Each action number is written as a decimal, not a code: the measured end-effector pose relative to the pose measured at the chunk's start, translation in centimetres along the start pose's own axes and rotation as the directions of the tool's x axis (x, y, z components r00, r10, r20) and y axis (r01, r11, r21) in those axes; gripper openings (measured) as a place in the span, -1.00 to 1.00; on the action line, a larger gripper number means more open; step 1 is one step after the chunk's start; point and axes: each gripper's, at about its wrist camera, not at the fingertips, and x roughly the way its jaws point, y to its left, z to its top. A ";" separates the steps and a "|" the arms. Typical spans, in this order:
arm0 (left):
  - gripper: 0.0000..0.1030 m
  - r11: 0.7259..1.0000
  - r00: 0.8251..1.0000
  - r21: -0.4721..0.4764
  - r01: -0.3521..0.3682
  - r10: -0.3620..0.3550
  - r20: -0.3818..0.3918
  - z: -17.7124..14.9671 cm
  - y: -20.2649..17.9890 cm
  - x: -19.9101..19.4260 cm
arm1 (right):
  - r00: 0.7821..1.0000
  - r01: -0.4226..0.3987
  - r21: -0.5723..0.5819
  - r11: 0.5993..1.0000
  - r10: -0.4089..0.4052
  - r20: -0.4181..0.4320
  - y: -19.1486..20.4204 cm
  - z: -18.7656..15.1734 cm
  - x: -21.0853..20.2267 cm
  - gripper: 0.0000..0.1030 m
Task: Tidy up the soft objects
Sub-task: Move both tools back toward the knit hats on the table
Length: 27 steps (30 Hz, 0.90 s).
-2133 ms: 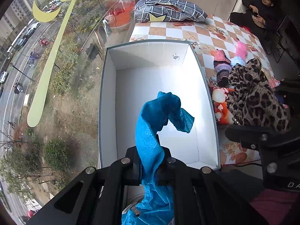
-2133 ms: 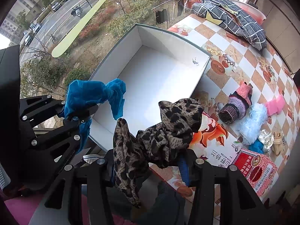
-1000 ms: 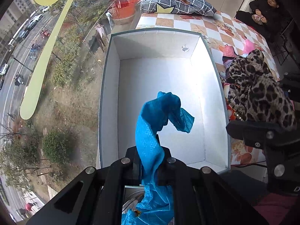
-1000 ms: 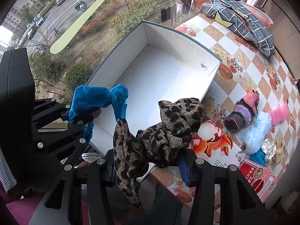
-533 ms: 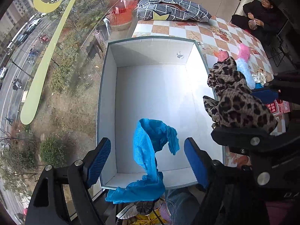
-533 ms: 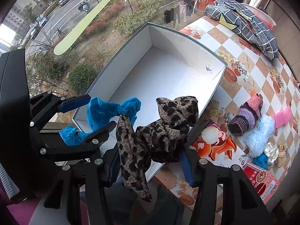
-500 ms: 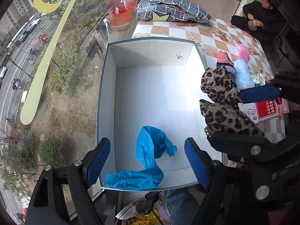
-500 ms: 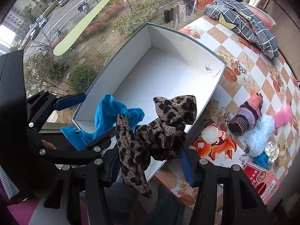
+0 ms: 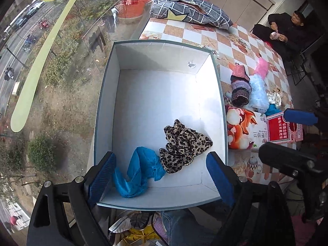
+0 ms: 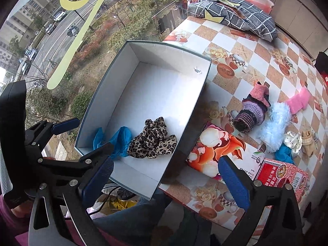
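Left tongs (image 9: 160, 171), seen from the left wrist: jaws wide and opening further, blue pads apart, gripping nothing, hanging above the near end of the white box (image 9: 106, 94). Between the pads in this view, yet down on the box floor: a blue cloth (image 9: 137, 174), crumpled against the near wall. Touching it on the right, a leopard-print scarf (image 9: 182, 145), bunched on the floor near the right wall. Beyond the box's right wall, on the checkered bench (image 9: 229, 45): a knitted piece (image 9: 239, 86), a pale blue fluffy piece (image 9: 259, 94), a pink piece (image 9: 262, 67), a picture book (image 9: 242, 129) and a red carton (image 9: 284, 129). At the far end, a plaid cushion (image 9: 190, 10).

Right tongs (image 10: 166, 177), seen from the right wrist: jaws at full spread and opening, empty, above the box's near right corner and the bench edge. Leopard-print scarf lying loose inside the box, blue cloth pressed to its left. Left tongs visible at the left edge, also spread. Soft pieces on the bench well apart from the box.
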 end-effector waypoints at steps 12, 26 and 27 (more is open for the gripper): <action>0.77 0.978 0.996 0.188 0.086 -0.086 -0.011 3.9 -7.4 -0.3 | 0.991 0.025 0.368 0.929 -0.071 0.112 -8.8 -4.1 -6.5 0.99; 0.77 0.968 0.996 0.244 0.056 -0.038 -0.078 12.2 -16.7 4.4 | 0.992 0.039 0.785 0.618 -0.116 0.042 -27.5 -13.1 -7.8 0.99; 0.78 0.970 0.995 0.239 0.055 -0.034 -0.091 12.8 -17.2 5.0 | 0.994 0.041 0.790 0.611 -0.107 0.032 -28.5 -13.2 -7.2 0.99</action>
